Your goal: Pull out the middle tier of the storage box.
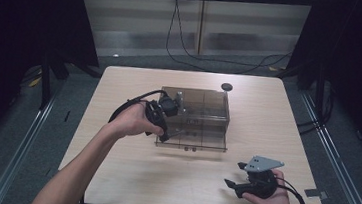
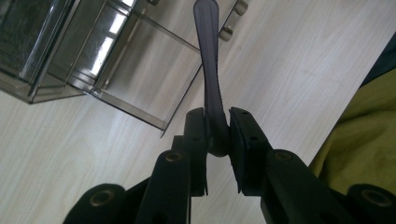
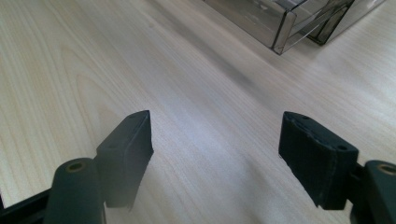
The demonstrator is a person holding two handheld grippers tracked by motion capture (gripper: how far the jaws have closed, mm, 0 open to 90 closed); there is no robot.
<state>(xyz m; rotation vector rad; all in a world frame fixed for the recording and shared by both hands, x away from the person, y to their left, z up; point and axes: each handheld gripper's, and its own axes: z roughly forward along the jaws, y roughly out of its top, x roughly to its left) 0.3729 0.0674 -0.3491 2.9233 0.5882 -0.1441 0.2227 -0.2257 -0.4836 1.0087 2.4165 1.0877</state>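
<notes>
left gripper [image 2: 217, 128]: clamped on dark spoon [image 2: 208, 56], its tip toward clear box [image 1: 203, 115] ahead | right gripper [image 3: 215, 154]: jaws apart, holding nothing, resting on table [image 1: 126, 177] | progress: spoon picked up, placing judged left

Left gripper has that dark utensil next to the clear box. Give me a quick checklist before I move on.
1. Left gripper shut on the dark utensil: ok.
2. Hold sits at one end of the utensil, so the long part sticks out free: ok, though it may swing.
3. Clear compartment box upright on the table: ok.
4. Which compartment the utensil belongs to: cannot tell.
5. Right gripper open, nothing between its fingers, held apart from the box: ok.
</notes>
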